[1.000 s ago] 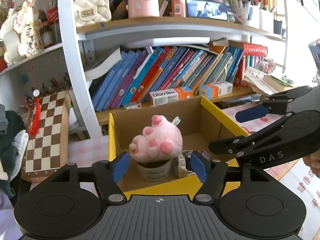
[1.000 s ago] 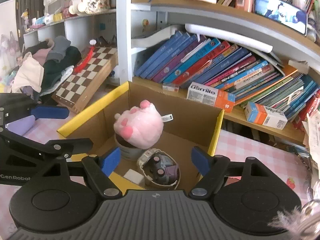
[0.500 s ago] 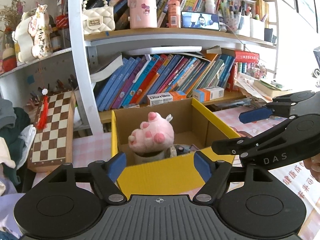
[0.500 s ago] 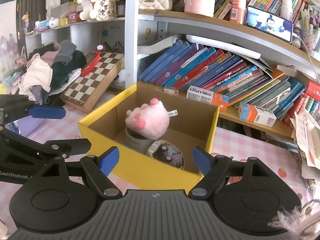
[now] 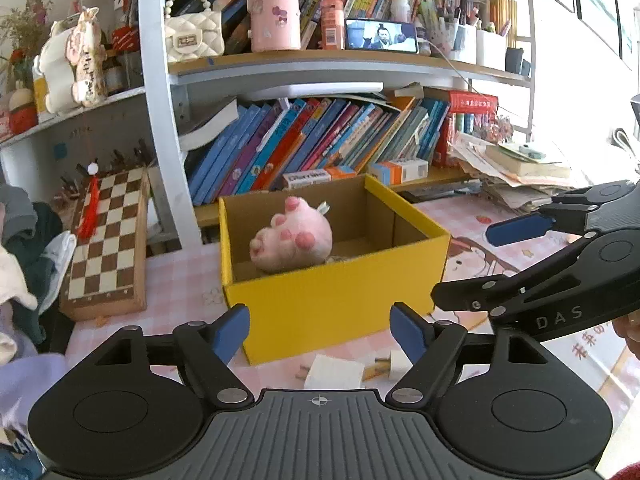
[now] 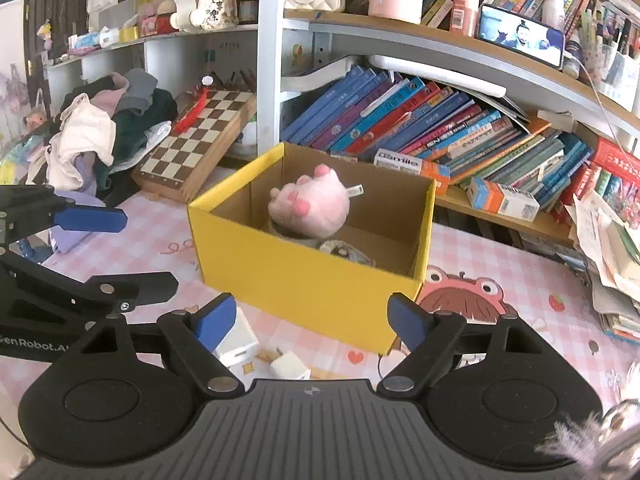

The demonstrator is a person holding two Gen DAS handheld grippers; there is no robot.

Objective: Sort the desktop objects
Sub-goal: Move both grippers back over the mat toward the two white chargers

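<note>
The yellow cardboard box (image 5: 336, 300) stands on the pink checked tablecloth (image 6: 500, 280) and is the landmark here. Inside it a pink plush paw toy (image 5: 294, 238) lies on top of other small things. I judge that the step in hand is between two picks: something is already in the box, and the next objects wait outside it.

Just in front of the box, on the cloth, lie a white plug adapter (image 5: 334, 374) and a second small white plug piece (image 6: 290, 366), close together.

The left gripper (image 5: 320, 330) hangs in front of the box, its jaws wide and opening, nothing between them. The right gripper (image 6: 310, 322) is likewise wide and opening, and empty. Both white pieces lie just below and between the fingertips. The next move calls for lowering one gripper over a plug and closing on it.
</note>
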